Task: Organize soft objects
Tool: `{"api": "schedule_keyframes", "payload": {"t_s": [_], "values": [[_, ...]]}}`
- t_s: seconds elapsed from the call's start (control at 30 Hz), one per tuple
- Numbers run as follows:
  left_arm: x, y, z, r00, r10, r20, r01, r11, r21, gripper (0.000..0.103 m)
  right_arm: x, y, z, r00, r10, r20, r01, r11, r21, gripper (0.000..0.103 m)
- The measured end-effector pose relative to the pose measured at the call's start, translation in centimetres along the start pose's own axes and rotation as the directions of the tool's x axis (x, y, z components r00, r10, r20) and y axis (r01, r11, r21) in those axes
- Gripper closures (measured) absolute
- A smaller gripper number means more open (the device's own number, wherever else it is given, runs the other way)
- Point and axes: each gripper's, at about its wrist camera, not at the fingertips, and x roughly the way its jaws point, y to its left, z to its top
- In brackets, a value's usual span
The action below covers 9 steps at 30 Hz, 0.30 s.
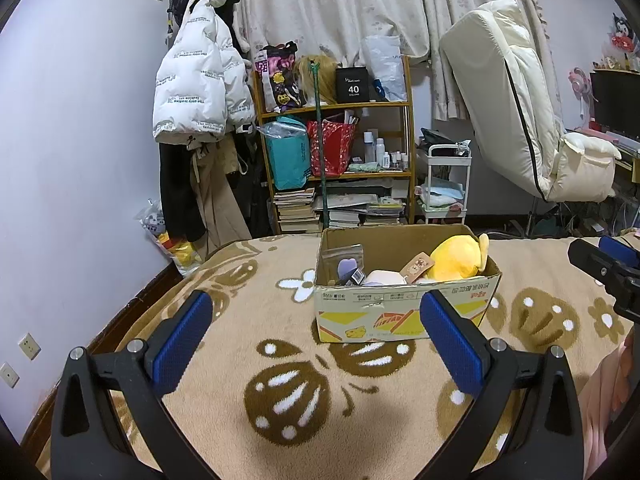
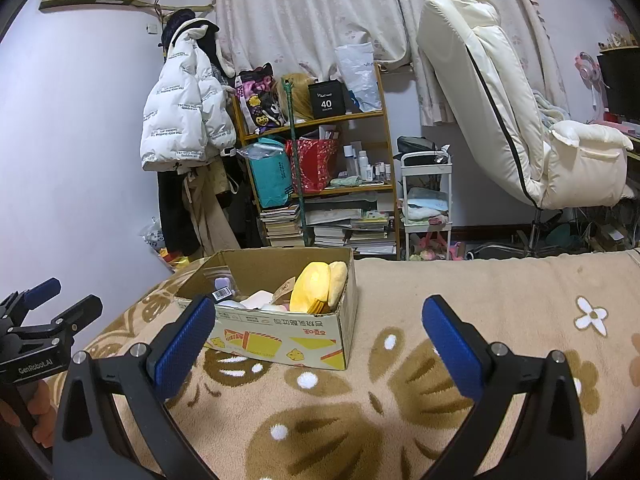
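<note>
On the bed blanket [image 1: 280,360], both the left claw [image 1: 316,338] and the right claw [image 2: 320,342] stand wide and hold nothing, so I think one should reach down into the box [image 1: 404,312] and close gently around the yellow toy [image 1: 456,260].

Cardboard box [image 1: 404,312] on the blanket [image 1: 280,392], plush toy [image 1: 456,260] inside at its right, shelf [image 1: 336,106] behind.

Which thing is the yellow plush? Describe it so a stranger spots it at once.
Find the open cardboard box standing on the tan flower-patterned blanket. Look inside, at the end away from the clear zip bag. The yellow plush is the big, rounded, bright yellow toy rising above the rim; its neighbours are small, pale and low.
</note>
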Motion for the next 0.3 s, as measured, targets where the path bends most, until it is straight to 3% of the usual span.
{"api": "schedule_keyframes", "payload": {"t_s": [0.3], "values": [[0.06, -0.06, 0.11, 1.0, -0.002, 0.001, 0.002, 1.0, 0.002, 0.001, -0.01, -0.08, 0.04, 1.0, 0.0, 0.0, 0.0, 1.0, 0.001, 0.0]]}}
